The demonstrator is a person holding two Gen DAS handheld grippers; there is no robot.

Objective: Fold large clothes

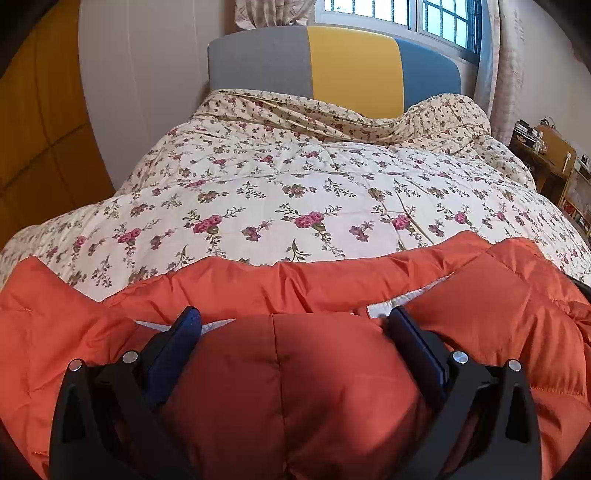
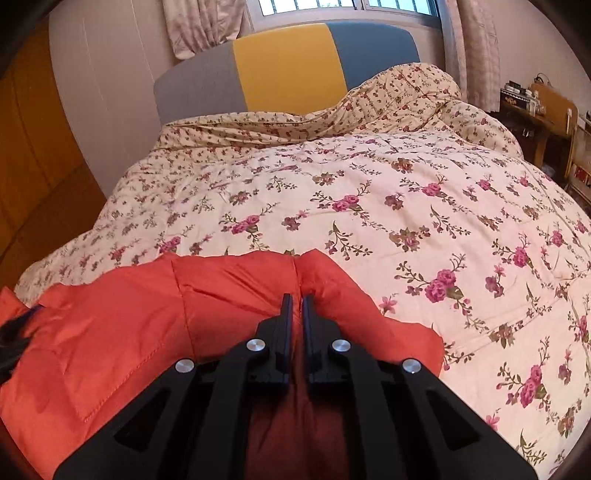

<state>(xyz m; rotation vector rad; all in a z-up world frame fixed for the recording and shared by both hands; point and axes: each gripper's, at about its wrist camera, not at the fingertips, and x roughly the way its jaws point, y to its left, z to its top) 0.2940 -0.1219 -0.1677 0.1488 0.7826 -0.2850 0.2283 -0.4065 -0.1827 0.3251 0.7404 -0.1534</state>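
I found the bed (image 1: pixel 207 122) filling both views, covered by a cream quilt (image 1: pixel 314 184) printed with pink flowers, its far edge rumpled against a headboard (image 1: pixel 351 66) of grey, yellow and blue panels. A window (image 1: pixel 436 18) with curtains stood behind the headboard, and a wooden desk (image 1: pixel 543 162) sat off to the right. The orange padded jacket (image 1: pixel 295 387) lay on the near end of the quilt, puffed and creased, with a strip of white lining showing. My left gripper (image 1: pixel 295 321) stood spread wide, a bulge of the jacket between its fingers. My right gripper (image 2: pixel 297 299) was nearly closed, pinching a fold of the jacket (image 2: pixel 229 291).
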